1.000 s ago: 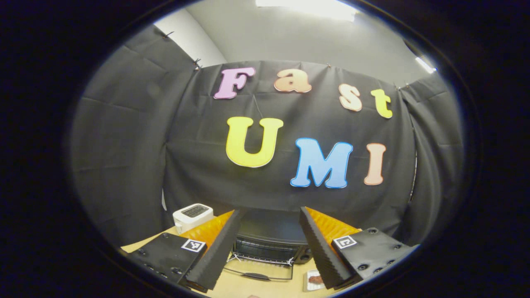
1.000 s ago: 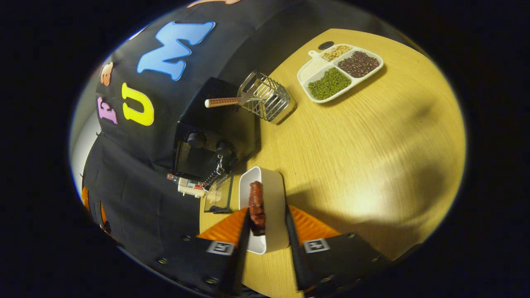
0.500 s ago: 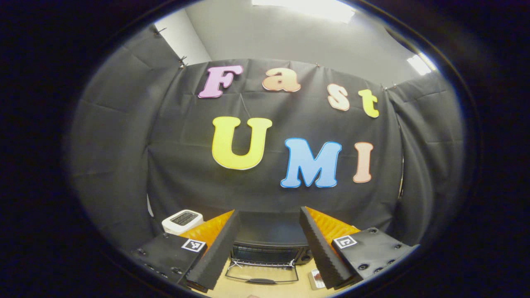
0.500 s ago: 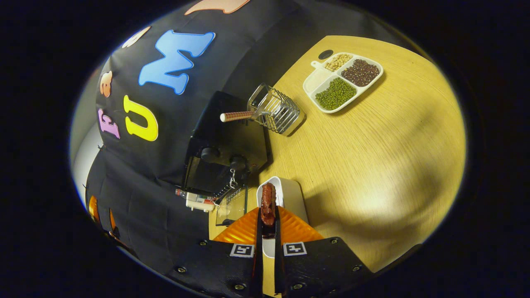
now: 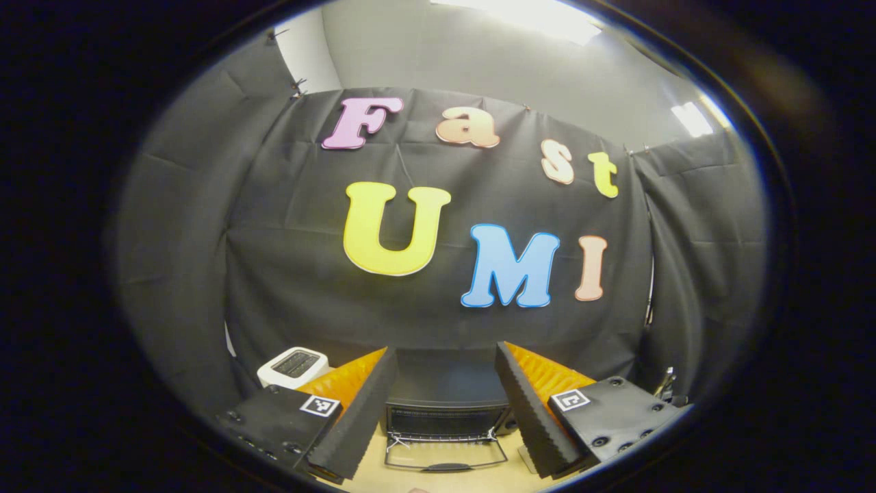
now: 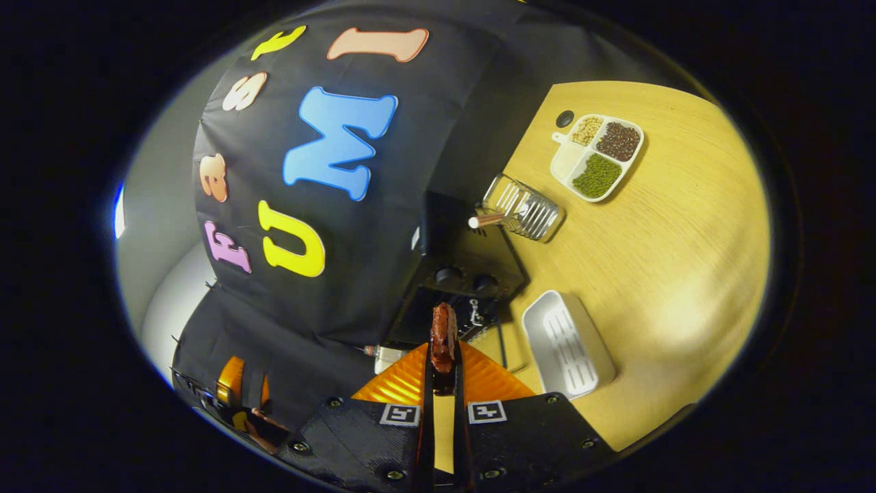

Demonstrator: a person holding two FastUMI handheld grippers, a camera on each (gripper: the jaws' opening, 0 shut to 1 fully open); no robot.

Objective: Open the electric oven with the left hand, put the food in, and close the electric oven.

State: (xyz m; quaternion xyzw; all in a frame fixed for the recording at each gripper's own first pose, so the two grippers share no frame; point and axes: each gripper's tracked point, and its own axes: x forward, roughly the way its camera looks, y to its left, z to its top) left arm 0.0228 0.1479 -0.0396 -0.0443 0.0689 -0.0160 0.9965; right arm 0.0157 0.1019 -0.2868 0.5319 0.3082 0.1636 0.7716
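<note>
Black cloth booth wall spans the left gripper view's centre; grey ceiling with a bright light panel at top. Light wooden tabletop occupies the right gripper view's right half.

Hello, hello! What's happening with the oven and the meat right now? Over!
Right gripper shut on meat, lifted off white tray. Left gripper open, empty. Oven door down. Path looks clear.

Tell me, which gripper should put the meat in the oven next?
Probably the right gripper: it's shut on the meat, lifted off the white tray, near the oven whose door hangs open. The left gripper is open and holds nothing.
</note>
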